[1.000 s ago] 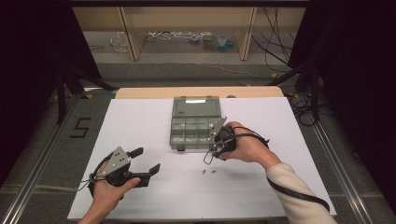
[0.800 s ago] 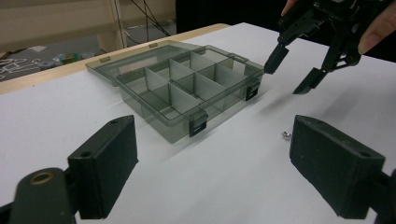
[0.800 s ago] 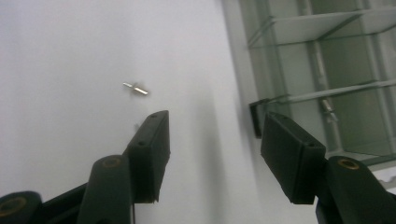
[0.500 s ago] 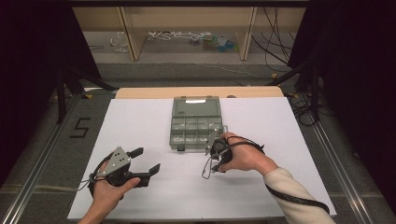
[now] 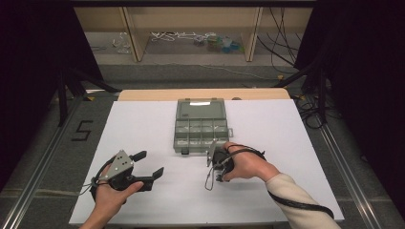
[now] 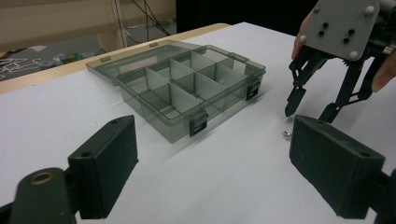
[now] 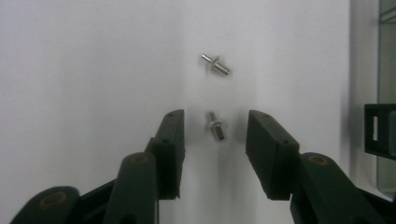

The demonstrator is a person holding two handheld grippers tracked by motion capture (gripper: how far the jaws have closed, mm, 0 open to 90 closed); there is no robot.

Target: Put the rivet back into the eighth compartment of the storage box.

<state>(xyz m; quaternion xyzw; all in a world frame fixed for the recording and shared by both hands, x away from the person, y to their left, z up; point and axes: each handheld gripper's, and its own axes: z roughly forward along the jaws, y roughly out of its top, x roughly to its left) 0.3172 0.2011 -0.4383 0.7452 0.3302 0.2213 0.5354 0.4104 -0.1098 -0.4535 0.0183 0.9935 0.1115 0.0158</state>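
Note:
A small silver screw (image 7: pixel 215 127) lies on the white table sheet between the jaws of my right gripper (image 7: pixel 215 119). The jaws have just been closing on it and stand apart from it on both sides. A second screw (image 7: pixel 215 64) lies a little beyond. In the high view the right gripper (image 5: pixel 217 167) points down at the sheet just in front of the clear grey organizer box (image 5: pixel 200 126), whose lid lies open. My left gripper (image 5: pixel 150 163) rests at the front left, open and holding nothing. From the left gripper view, the right gripper (image 6: pixel 310 108) hovers over a screw (image 6: pixel 286 134).
The organizer box (image 6: pixel 182 88) has several empty compartments and black latches on its near side. The white sheet (image 5: pixel 286 143) covers the table, with a wooden edge (image 5: pixel 153 94) at the back. Shelving and loose cables stand beyond the table.
My right gripper has moved toward me, away from the box front, and lowered to the sheet. The left gripper has stayed where it was.

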